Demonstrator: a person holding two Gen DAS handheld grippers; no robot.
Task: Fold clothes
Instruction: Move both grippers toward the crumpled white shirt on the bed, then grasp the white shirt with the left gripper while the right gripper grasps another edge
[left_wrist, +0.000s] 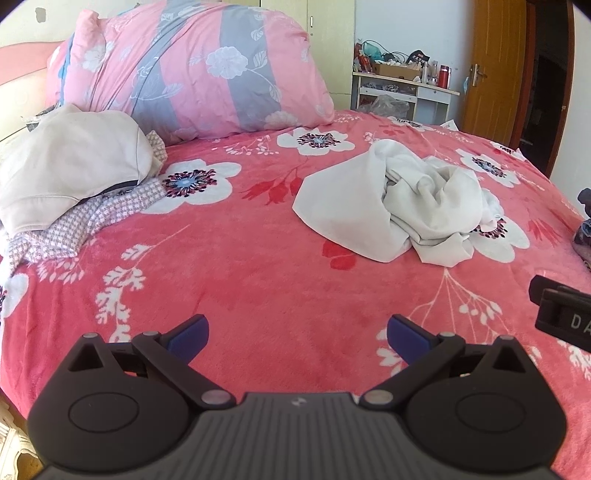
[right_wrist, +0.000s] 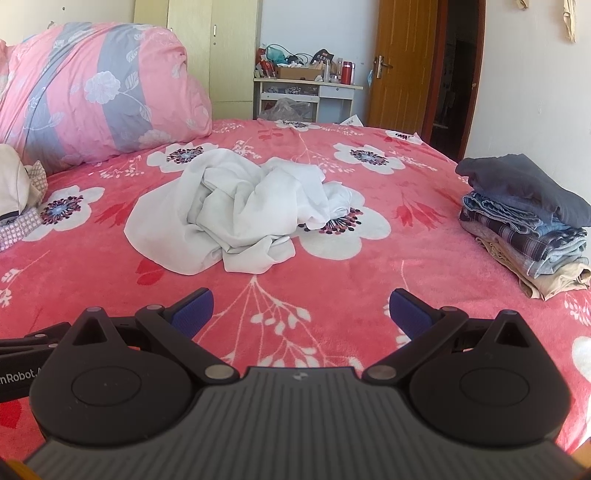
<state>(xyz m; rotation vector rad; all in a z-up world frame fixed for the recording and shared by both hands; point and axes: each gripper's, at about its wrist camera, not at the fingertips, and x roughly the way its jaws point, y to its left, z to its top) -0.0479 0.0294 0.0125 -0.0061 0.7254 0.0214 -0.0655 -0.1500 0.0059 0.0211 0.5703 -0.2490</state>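
Bedding is seen at far left: a cream bag (left_wrist: 70, 166) resting on a checked cloth (left_wrist: 85, 221), with a pink-and-grey floral pillow (left_wrist: 199, 70) propped behind. Next, the left gripper (left_wrist: 297, 334) is held low over the red floral blanket (left_wrist: 240, 280), jaws spread wide, nothing between them. A crumpled white garment (right_wrist: 236, 214) lies unfolded mid-bed, well ahead of both grippers and untouched. The right gripper (right_wrist: 301, 308) is likewise held with jaws apart and empty. At far right a stack of folded clothes (right_wrist: 528, 225) is observed near the bed edge.
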